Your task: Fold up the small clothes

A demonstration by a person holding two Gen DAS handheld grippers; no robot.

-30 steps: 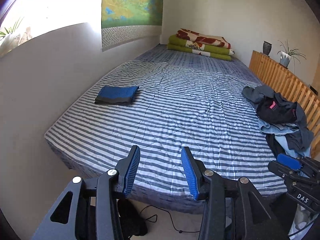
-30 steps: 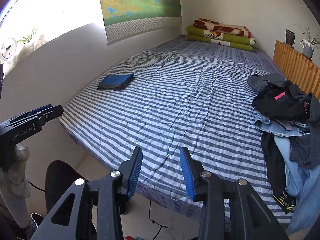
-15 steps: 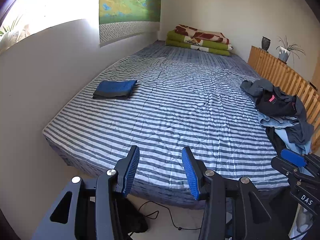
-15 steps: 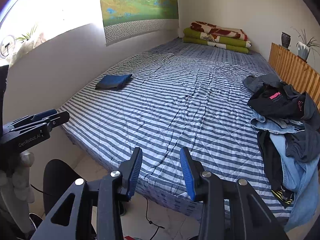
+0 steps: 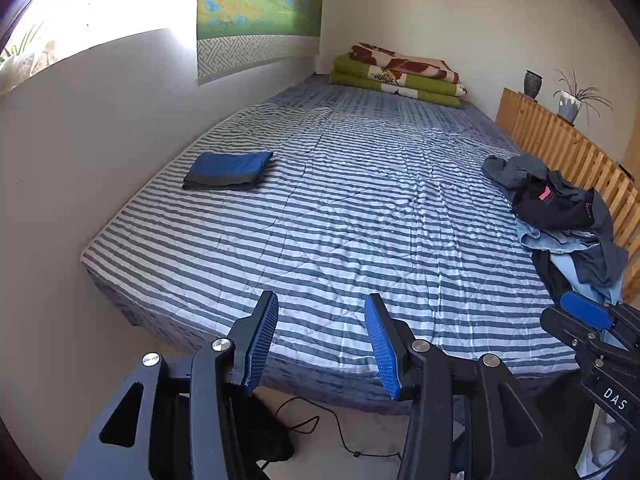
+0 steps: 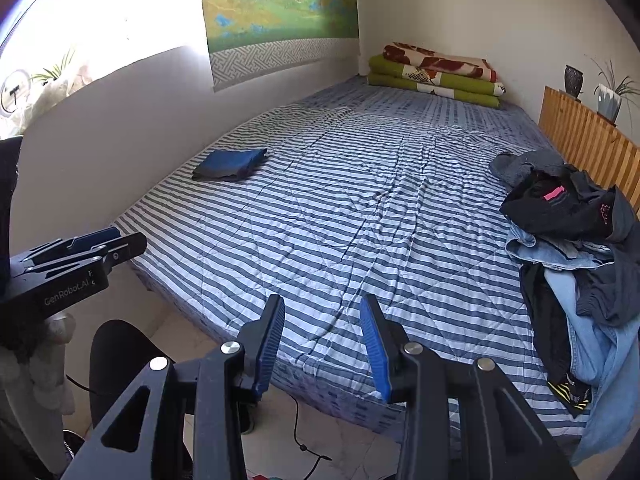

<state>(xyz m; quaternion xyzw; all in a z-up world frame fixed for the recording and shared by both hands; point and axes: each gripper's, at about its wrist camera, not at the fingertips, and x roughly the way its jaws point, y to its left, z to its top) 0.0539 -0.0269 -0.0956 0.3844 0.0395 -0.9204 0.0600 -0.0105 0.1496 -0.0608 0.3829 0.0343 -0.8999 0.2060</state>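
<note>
A heap of unfolded clothes (image 5: 560, 216) (image 6: 568, 240), black, grey and denim, lies along the right edge of the striped bed (image 5: 340, 208) (image 6: 340, 208). One folded blue and grey garment (image 5: 228, 169) (image 6: 230, 164) rests near the left wall. My left gripper (image 5: 320, 308) hovers open and empty off the bed's near edge. My right gripper (image 6: 322, 310) is open and empty too, held over the same edge. Each gripper shows in the other's view: the right gripper (image 5: 588, 318) at lower right, the left gripper (image 6: 80, 256) at left.
Folded green and red blankets (image 5: 400, 76) lie at the far end of the bed. A wooden slatted rail (image 5: 568, 148) with a vase and a potted plant (image 5: 572, 100) runs along the right side. A cable (image 5: 320, 428) trails on the floor below. A gloved hand (image 6: 36, 360) holds the left gripper.
Both grippers have drawn back and tilted up slightly, so the bed sits farther off and more floor shows. Jaws stay open. The clothes have not moved.
</note>
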